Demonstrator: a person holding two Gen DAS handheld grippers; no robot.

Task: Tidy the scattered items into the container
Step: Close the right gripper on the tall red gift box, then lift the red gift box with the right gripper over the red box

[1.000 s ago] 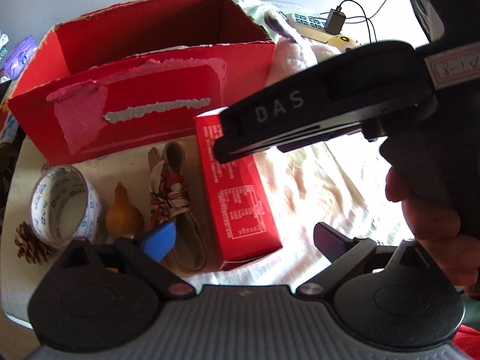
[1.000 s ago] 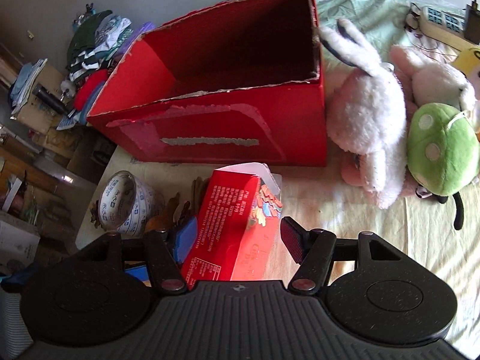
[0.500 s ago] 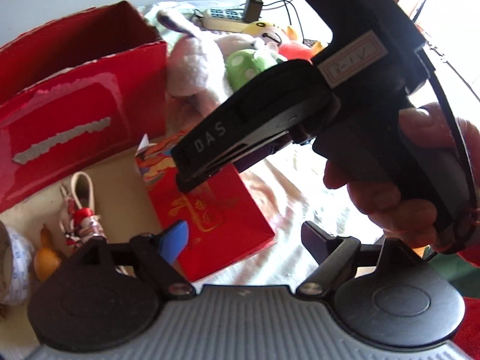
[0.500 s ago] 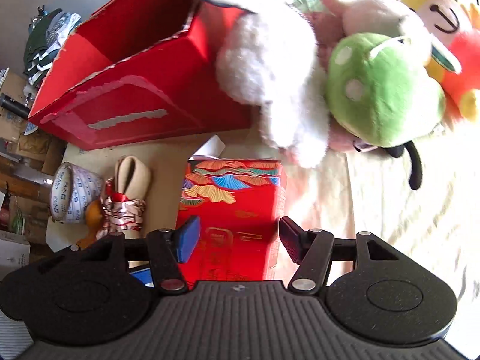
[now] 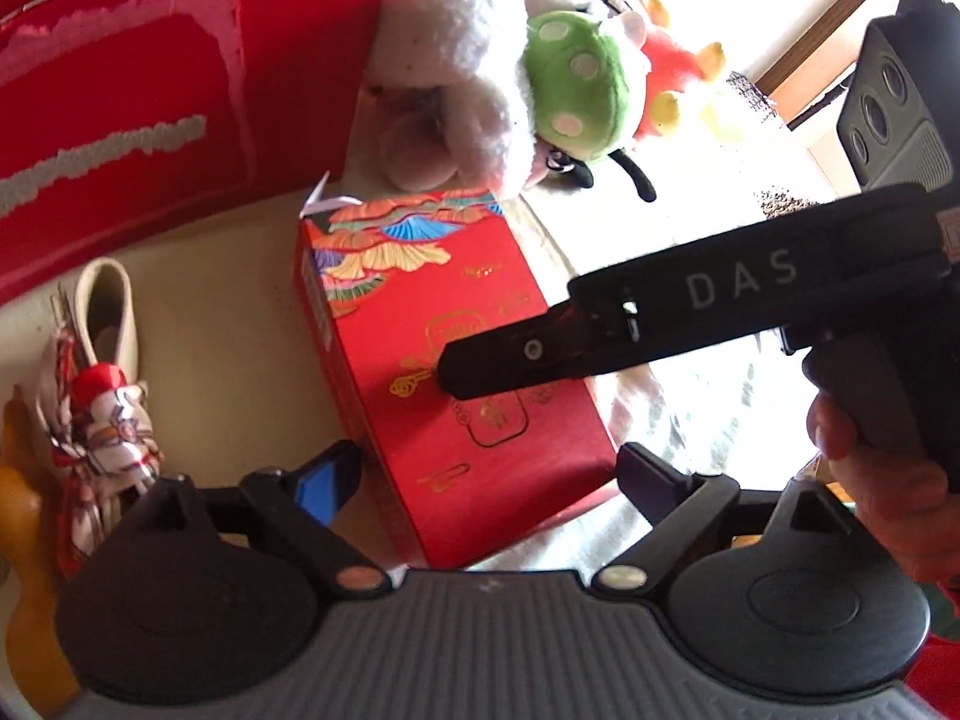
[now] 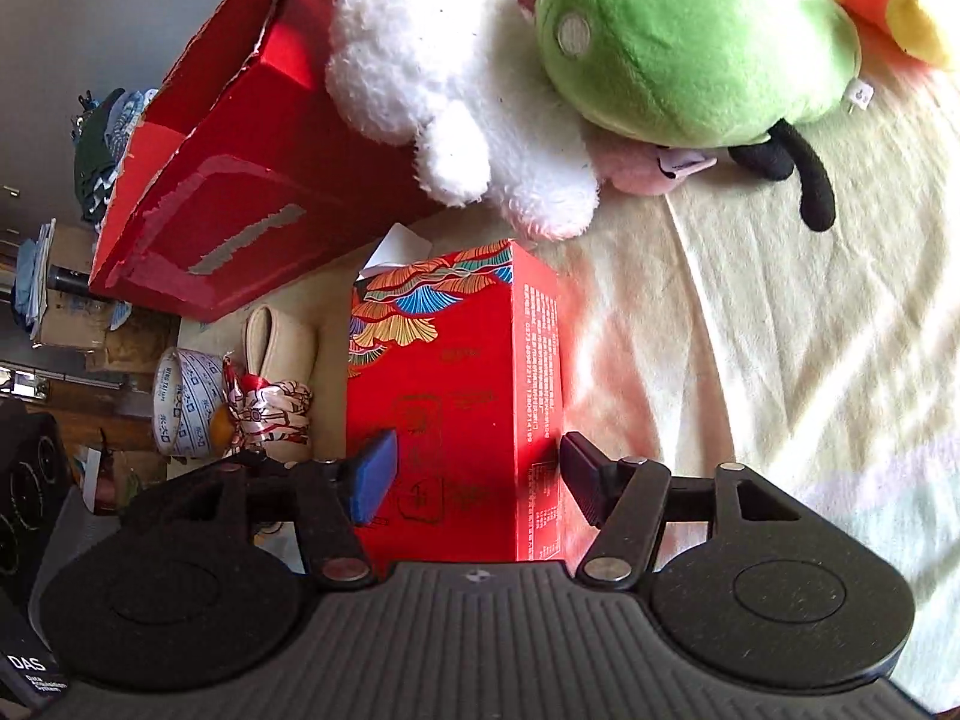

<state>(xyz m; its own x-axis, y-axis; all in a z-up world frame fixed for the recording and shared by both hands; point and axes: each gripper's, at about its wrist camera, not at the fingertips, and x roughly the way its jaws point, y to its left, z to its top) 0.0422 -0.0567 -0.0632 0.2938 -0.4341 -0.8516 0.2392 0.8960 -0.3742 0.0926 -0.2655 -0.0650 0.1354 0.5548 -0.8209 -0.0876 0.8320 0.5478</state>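
Note:
A red patterned tissue box lies on the bed, also in the right wrist view. My left gripper is open, its jaws straddling the box's near end. My right gripper is open too, jaws on either side of the same box; its black body crosses the left wrist view above the box. The big red container stands behind. A white plush rabbit and a green plush lie beside it.
Left of the box lie a beige strap with a patterned scarf, a tape roll and a small orange gourd. More plush toys lie at the back. Cream bedding spreads to the right.
Both grippers have swung right and closed in on the red tissue box, which now sits between both pairs of jaws. The right gripper has dropped lower over the box.

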